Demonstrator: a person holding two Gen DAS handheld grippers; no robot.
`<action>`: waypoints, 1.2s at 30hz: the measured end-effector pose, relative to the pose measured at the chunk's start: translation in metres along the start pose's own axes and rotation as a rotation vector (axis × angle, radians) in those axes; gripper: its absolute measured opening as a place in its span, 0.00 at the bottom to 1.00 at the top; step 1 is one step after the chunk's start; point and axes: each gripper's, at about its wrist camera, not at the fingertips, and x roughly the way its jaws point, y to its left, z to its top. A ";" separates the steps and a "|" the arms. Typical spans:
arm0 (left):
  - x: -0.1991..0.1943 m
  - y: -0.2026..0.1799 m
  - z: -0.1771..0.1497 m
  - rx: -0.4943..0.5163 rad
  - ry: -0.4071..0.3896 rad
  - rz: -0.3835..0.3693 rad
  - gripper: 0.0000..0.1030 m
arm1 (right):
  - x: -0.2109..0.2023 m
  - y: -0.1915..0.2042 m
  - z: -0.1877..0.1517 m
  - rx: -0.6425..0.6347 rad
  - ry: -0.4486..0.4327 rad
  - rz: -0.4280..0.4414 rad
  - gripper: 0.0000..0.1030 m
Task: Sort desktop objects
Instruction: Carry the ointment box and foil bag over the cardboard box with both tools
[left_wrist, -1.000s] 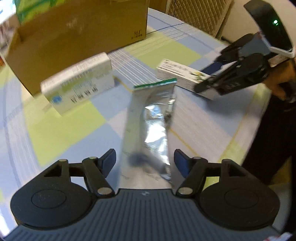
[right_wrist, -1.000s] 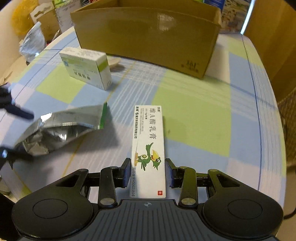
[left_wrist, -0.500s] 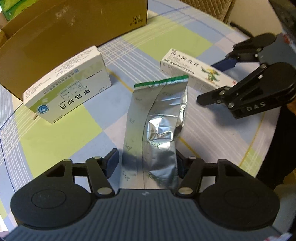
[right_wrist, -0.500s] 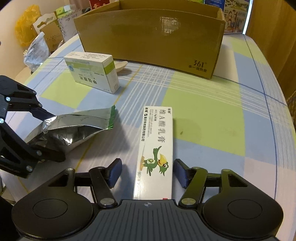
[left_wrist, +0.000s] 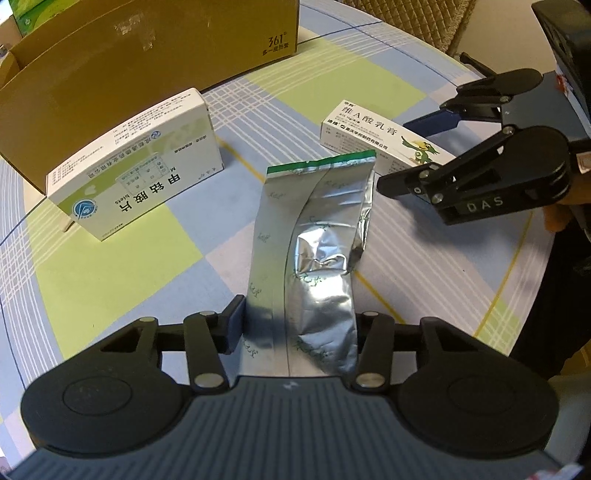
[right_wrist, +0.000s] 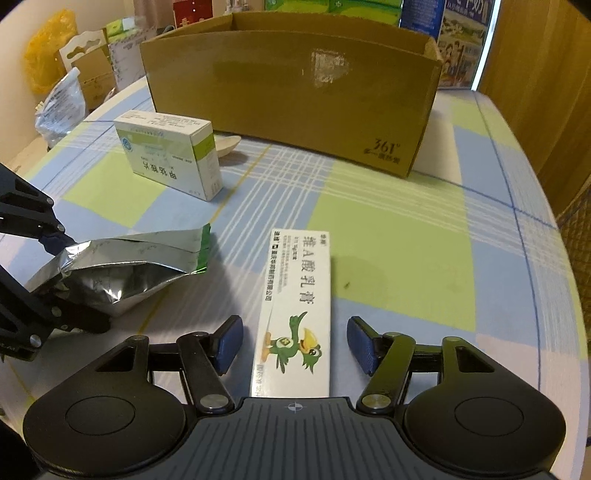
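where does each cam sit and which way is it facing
Left wrist: sits on the left gripper, looking along its fingers, closed on the foil pouch, toward the cardboard box; the right gripper and a bit of hand show at right.
Right wrist: sits on the right gripper, fingers open either side of the duck carton, facing the box; the left gripper shows at left.
Shared: pouch, carton, green-white box, cardboard box.

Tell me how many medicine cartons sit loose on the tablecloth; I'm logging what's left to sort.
2. The green-and-white carton lies near the cardboard box; the duck-printed carton lies between the right gripper fingers.
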 end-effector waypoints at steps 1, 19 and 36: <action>0.001 0.000 0.000 0.005 -0.002 0.002 0.45 | 0.000 0.001 0.000 -0.007 0.001 0.000 0.58; 0.002 -0.001 0.001 -0.010 -0.024 0.005 0.41 | 0.006 0.010 0.007 -0.022 -0.008 -0.009 0.35; -0.021 -0.005 0.015 -0.090 -0.091 0.037 0.33 | -0.026 0.001 0.018 0.085 -0.130 -0.008 0.34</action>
